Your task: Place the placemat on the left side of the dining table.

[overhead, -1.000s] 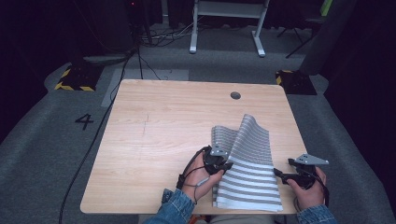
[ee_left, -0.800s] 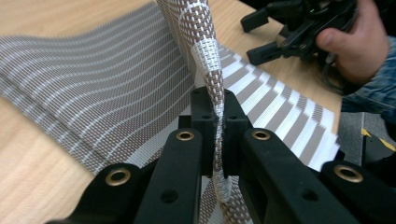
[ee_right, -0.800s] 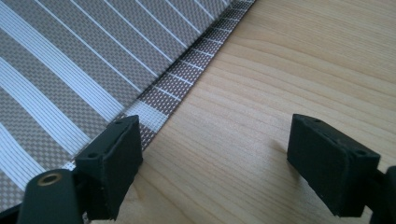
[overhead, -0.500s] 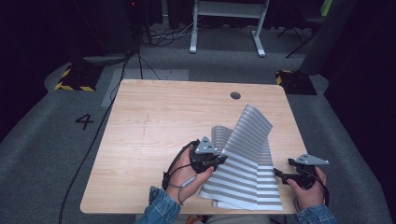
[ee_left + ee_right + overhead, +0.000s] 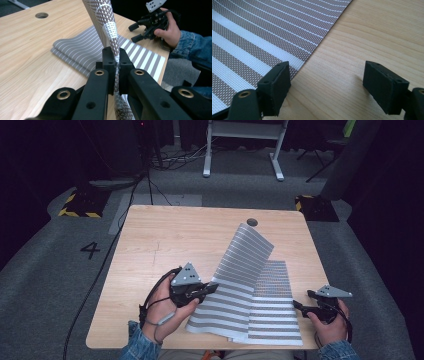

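Observation:
A grey-and-white striped woven mat point(image 5: 272, 315) lies folded on the wooden table point(image 5: 165, 240) near its front right. My left gripper point(image 5: 212, 287) is shut on the edge of the mat's top layer and holds it up, so a long flap point(image 5: 245, 252) stands tilted above the table. In the left gripper view the pinched fabric point(image 5: 107, 20) rises from between the jaws of that gripper point(image 5: 117, 63), and the lower layers point(image 5: 82, 50) lie flat beyond. My right gripper point(image 5: 300, 301) rests open at the mat's right edge; its jaws point(image 5: 327, 82) straddle bare wood beside the mat point(image 5: 249, 37).
A round cable hole point(image 5: 252, 222) sits near the table's far edge. A black cable point(image 5: 107, 255) runs down the floor left of the table, past a painted 4 point(image 5: 90, 250). A white desk frame point(image 5: 245, 150) stands behind.
My left gripper has moved left and up with the mat's edge, so the flap has peeled open and stands taller. The right gripper has stayed where it was.

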Available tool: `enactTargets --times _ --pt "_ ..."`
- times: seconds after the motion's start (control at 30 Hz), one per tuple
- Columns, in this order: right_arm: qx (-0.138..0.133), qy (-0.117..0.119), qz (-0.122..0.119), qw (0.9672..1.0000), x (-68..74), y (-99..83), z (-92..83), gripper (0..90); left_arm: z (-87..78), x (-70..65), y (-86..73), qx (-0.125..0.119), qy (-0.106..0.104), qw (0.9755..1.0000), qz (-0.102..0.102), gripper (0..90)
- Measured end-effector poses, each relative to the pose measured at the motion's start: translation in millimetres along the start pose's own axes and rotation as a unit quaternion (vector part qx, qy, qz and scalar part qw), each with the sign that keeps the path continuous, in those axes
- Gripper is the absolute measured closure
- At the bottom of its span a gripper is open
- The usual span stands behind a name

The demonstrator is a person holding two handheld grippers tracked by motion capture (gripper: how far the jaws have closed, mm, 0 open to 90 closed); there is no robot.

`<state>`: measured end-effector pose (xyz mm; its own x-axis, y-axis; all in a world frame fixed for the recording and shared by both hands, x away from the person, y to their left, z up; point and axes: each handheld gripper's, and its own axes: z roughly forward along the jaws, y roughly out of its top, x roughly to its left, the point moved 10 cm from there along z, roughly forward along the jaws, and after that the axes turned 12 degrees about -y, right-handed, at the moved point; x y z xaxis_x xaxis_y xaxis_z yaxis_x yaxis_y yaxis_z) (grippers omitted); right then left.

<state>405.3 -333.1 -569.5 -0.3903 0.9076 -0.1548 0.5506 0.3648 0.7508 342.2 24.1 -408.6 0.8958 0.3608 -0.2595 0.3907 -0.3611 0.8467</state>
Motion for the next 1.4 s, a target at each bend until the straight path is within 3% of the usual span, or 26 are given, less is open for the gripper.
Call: enactTargets --times 0.03,0.33,0.6,0.77,0.83,0.93,0.97,1.07,1.2,1.33,1.4 --pt "0.000 0.000 0.000 1.0000 0.0 0.0 0.0 22.1 -9.5 5.3 -4.0 0.002 0.001 1.0000 -0.001 88.3" --pt "0.001 0.001 0.002 1.0000 0.2 0.0 -0.2 22.2 -38.5 17.2 -15.2 0.001 0.026 0.9996 -0.014 88.3" --pt "0.001 0.001 0.002 1.0000 0.3 0.0 -0.2 22.2 -71.1 33.4 -25.0 0.013 0.049 0.9983 -0.029 88.3" --pt "0.001 0.001 0.002 1.0000 0.3 0.0 -0.2 22.2 -88.6 48.3 -30.8 0.021 0.067 0.9969 -0.035 88.3" --pt "0.001 0.001 0.002 1.0000 0.2 0.0 -0.2 22.2 -98.6 61.3 -35.9 0.032 0.079 0.9956 -0.040 88.3" --pt "0.001 0.001 0.002 1.0000 0.3 0.0 -0.2 22.1 -103.2 70.8 -40.4 0.046 0.084 0.9944 -0.044 88.2" --pt "0.001 0.001 0.001 1.0000 0.2 0.0 -0.2 22.2 -105.4 76.2 -41.7 0.055 0.086 0.9942 -0.034 88.2" --pt "0.001 0.001 0.002 1.0000 0.3 0.0 -0.2 22.2 -107.4 88.1 -45.5 0.076 0.071 0.9942 -0.027 88.2" --pt "0.001 0.001 0.001 1.0000 0.3 0.0 -0.2 22.2 -102.9 107.6 -52.8 0.103 0.062 0.9922 -0.030 88.2" --pt "0.001 0.001 0.002 1.0000 0.3 0.0 -0.2 22.2 -92.1 131.1 -61.1 0.108 0.060 0.9917 -0.036 87.9" --pt "0.001 0.001 0.002 1.0000 0.3 0.0 -0.2 22.2 -88.2 144.4 -62.8 0.096 0.076 0.9919 -0.034 85.0"
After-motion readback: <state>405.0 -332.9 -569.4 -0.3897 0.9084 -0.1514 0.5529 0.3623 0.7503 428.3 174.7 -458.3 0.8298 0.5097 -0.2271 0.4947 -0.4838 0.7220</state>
